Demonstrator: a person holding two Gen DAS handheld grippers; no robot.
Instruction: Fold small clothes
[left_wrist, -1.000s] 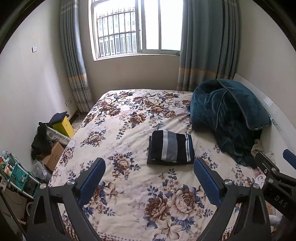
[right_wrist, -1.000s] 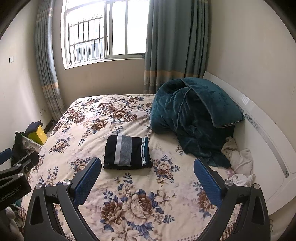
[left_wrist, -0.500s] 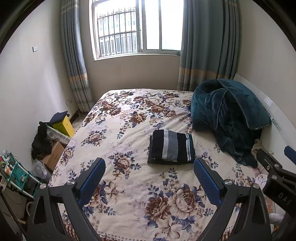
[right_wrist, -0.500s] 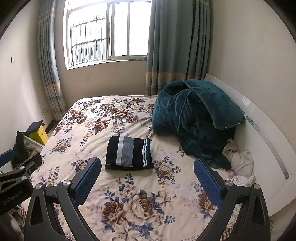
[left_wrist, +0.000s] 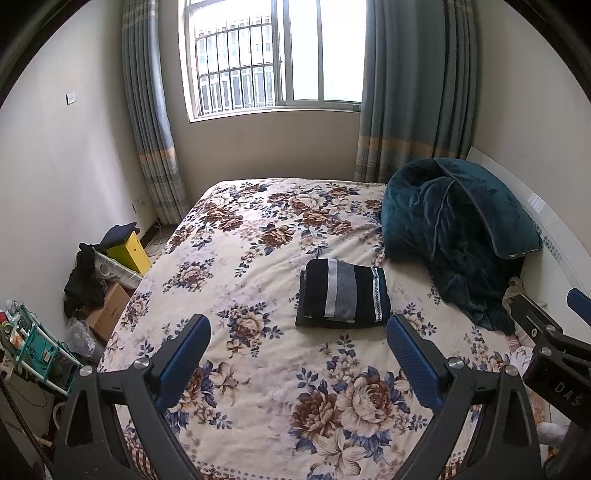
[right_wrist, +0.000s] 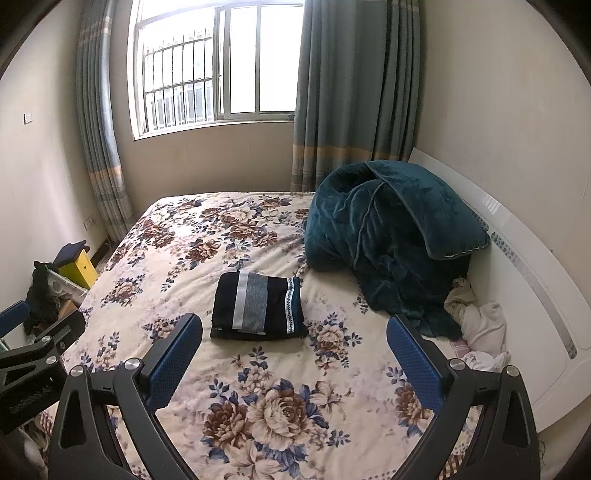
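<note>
A folded dark navy garment (left_wrist: 343, 293) with white and grey stripes lies flat on the floral bedspread (left_wrist: 258, 258), near the middle of the bed. The same garment (right_wrist: 258, 306) shows in the right wrist view. My left gripper (left_wrist: 298, 338) hangs open above the bed's near part, well short of the garment, with nothing between its blue pads. My right gripper (right_wrist: 294, 338) is open too, held high and back from the garment. Each gripper's side appears at the other view's edge.
A bunched teal blanket (right_wrist: 388, 236) fills the bed's right side against the white headboard (right_wrist: 517, 258). Loose pale clothes (right_wrist: 476, 317) lie beside it. Boxes, dark clothing and a yellow bin (left_wrist: 129, 251) crowd the floor at left. A window and curtains stand behind.
Both grippers have drawn back and up slightly from the bed, so the folded garment sits a little lower in both views. The garment has not moved.
</note>
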